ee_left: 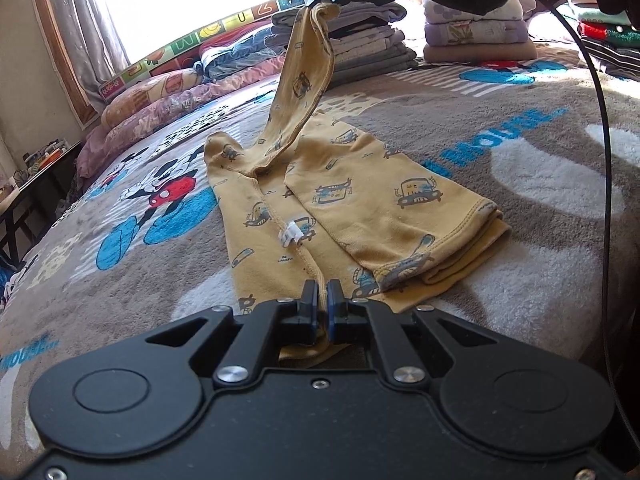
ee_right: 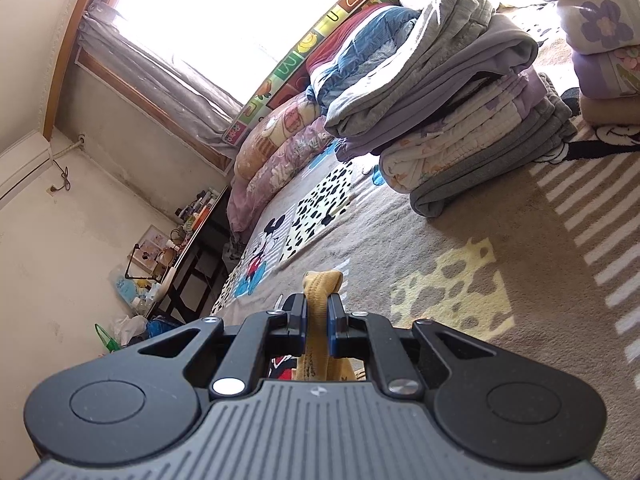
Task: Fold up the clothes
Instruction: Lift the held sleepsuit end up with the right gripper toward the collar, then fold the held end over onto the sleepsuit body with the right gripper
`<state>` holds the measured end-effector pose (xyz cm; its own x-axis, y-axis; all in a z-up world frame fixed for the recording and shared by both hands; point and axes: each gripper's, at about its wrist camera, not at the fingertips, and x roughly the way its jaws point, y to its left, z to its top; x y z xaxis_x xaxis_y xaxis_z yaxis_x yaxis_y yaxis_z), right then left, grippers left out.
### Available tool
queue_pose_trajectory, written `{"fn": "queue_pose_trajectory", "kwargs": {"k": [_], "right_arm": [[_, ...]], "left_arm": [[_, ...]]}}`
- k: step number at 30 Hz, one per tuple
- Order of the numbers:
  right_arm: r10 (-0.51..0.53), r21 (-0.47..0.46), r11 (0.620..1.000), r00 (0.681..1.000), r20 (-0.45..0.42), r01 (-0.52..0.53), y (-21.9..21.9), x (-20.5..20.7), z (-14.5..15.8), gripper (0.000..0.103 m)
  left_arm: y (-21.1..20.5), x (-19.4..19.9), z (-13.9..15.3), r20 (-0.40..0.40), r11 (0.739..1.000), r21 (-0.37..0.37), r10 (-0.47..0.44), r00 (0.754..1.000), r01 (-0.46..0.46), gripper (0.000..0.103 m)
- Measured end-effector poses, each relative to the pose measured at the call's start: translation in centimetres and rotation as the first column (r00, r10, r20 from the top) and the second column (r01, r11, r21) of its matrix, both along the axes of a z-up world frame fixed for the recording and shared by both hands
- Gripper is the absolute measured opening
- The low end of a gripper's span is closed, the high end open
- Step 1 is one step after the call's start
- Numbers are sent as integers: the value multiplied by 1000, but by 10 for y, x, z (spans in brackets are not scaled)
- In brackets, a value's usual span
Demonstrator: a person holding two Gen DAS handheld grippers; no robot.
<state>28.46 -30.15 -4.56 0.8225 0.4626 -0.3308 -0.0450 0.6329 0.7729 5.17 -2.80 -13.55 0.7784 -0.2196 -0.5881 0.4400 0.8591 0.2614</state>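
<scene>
Left gripper (ee_left: 321, 294) pins your soft yellow cartoon-print cotton pyjama trousers (ee_left: 360, 200) at the near hem on the bed; ahead, right gripper (ee_right: 317, 308) lifts one limp leg's cuff. Light, floppy cloth: hold seams.

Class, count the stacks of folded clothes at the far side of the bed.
3 visible: the grey stack behind the lifted yellow sleeve, the purple floral stack beside it, and a partly hidden dark stack at far right.
</scene>
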Motion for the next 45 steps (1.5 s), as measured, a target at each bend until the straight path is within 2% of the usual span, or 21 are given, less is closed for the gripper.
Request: {"fn": "queue_pose_trajectory", "kwargs": {"k": [4, 5, 6, 9, 14, 16, 20, 21, 24, 27, 33, 35, 38, 40, 42, 45], "right_arm": [[5, -15, 1000, 1000, -10, -5, 0, -1, -4, 12], [7, -20, 1000, 1000, -14, -7, 1, -1, -6, 12], [7, -22, 1000, 1000, -20, -8, 0, -2, -8, 12], [7, -21, 1000, 999, -34, -8, -2, -3, -14, 12], [15, -27, 999, 999, -44, -16, -4, -4, -19, 12], [17, -22, 1000, 999, -44, -18, -4, -5, -20, 12], [27, -11, 1000, 999, -39, -27, -3, -7, -20, 12], [30, -11, 999, 999, -39, -30, -2, -8, -20, 12], [34, -14, 999, 999, -42, -35, -3, -9, -20, 12], [35, -26, 999, 999, -32, -36, -4, -13, -19, 12], [45, -1, 999, 999, -8, -45, -8, -24, -24, 12], [47, 2, 999, 999, 0, -47, -9, -26, -26, 12], [36, 34, 999, 999, 13, -37, -14, -29, -28, 12], [29, 63, 998, 999, 15, -30, -17, -32, -30, 12], [18, 90, 996, 1000, 15, -19, -19, -35, -32, 12], [0, 155, 988, 1000, 24, -3, -24, -41, -32, 12]], "left_arm": [[13, -3, 7, -57, 995, -57, -80, 995, 77, 7], [16, -4, 9, -70, 993, -71, -100, 992, 95, 18], [21, -4, 11, -82, 990, -94, -117, 990, 109, 23], [55, 1, 29, -85, 960, -266, -111, 990, 85, 21], [67, 11, 27, -49, 951, -305, -59, 997, 41, 12], [70, 15, 26, -42, 949, -315, -44, 998, 28, 12], [51, 24, -2, -200, 977, -199, -120, 972, 80, 12], [53, 21, -3, -185, 975, -200, -132, 974, 94, 12], [65, 20, 13, -162, 956, -276, -152, 975, 103, 13], [77, 27, 25, -105, 949, -311, -91, 990, 54, 13], [93, 93, 43, -54, 956, -292, 24, 998, -39, 13], [102, 124, 48, -62, 941, -330, 60, 996, -77, 13], [108, 172, 45, -74, 933, -346, 79, 994, -100, 13], [116, 204, 39, -121, 912, -390, 88, 989, -129, 13], [120, 233, 33, -161, 882, -449, 78, 984, -143, 13], [113, 257, 31, -155, 876, -471, 32, 987, -103, 13]]}}
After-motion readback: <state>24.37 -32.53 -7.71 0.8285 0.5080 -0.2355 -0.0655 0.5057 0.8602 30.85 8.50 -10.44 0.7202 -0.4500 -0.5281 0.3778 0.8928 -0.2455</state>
